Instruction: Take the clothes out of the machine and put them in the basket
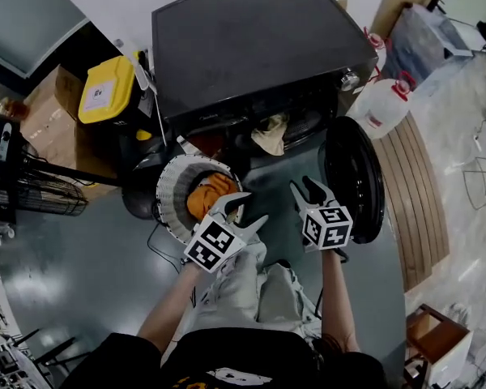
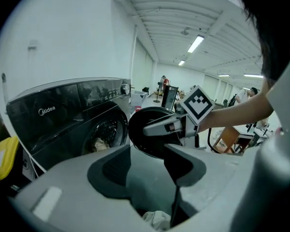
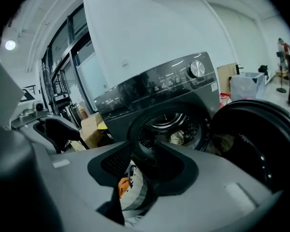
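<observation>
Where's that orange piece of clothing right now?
Head view: the orange garment lies in the white basket, left of the open washer door, just beyond the left gripper.

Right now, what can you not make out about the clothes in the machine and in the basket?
Head view: the top of the machine hides most of its inside; only a beige cloth shows, so the number left is unknown.
Head view: the left tongs cover part of the basket; below the orange cloth nothing shows.
</observation>
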Tool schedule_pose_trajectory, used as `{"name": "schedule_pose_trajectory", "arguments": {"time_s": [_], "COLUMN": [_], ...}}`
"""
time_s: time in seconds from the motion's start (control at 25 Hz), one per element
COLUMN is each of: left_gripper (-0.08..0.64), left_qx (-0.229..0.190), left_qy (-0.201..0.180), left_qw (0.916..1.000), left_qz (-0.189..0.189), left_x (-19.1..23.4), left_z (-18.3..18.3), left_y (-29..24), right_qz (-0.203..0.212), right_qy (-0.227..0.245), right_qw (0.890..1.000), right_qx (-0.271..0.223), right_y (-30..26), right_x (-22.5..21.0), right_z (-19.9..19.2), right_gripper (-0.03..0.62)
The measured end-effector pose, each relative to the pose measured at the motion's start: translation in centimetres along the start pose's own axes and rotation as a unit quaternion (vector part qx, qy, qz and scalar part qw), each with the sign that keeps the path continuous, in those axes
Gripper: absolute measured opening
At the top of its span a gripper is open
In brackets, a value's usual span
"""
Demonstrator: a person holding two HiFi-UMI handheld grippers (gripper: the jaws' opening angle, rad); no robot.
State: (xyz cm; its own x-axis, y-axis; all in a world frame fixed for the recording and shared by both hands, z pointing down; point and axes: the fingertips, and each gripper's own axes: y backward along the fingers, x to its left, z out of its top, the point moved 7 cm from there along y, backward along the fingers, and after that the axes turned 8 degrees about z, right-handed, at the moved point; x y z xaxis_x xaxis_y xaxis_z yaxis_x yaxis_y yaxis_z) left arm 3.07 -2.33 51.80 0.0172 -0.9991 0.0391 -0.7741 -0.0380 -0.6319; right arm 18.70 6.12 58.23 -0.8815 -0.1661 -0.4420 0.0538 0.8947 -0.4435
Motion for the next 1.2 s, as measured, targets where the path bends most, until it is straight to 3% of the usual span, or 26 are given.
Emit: {"name": "schedule_pose_trajectory", "arguments": {"time_s": [0.24, 0.64, 0.88, 1.2], "left_gripper": [0.204, 0.013, 0.011, 0.011], "left_qx": [-0.002, -0.007, -0.004, -0.011], "left_qy": [-0.026, -0.034, -0.038, -0.037], "left_qw": [0.9996, 0.9993, 0.9993, 0.9992], "left_qz": [-0.008, -0.010, -0.006, 0.010], "left_x": [3.0, 6.3, 8.0, 9.9], "left_z": [-2.1, -6.6, -9.2, -12.3], "left_y": [-4.3, -11.2, -14.3, -17.0], "right_qz": [-0.019, -0.030, -0.024, -0.061], "right_qy": [0.007, 0.018, 0.055, 0.087], "right_qw": [1.000, 0.998, 0.995, 0.985], "right_qx": [0.021, 0.050, 0.079, 0.136], "right_y": [-7.2, -19.1, -25.5, -31.2], "right_x": [-4.6, -12.3, -15.8, -19.7], "right_z": [-2.9, -6.5, -8.2, -11.4], "right_gripper": [0.175, 0.175, 0.185, 0.270]}}
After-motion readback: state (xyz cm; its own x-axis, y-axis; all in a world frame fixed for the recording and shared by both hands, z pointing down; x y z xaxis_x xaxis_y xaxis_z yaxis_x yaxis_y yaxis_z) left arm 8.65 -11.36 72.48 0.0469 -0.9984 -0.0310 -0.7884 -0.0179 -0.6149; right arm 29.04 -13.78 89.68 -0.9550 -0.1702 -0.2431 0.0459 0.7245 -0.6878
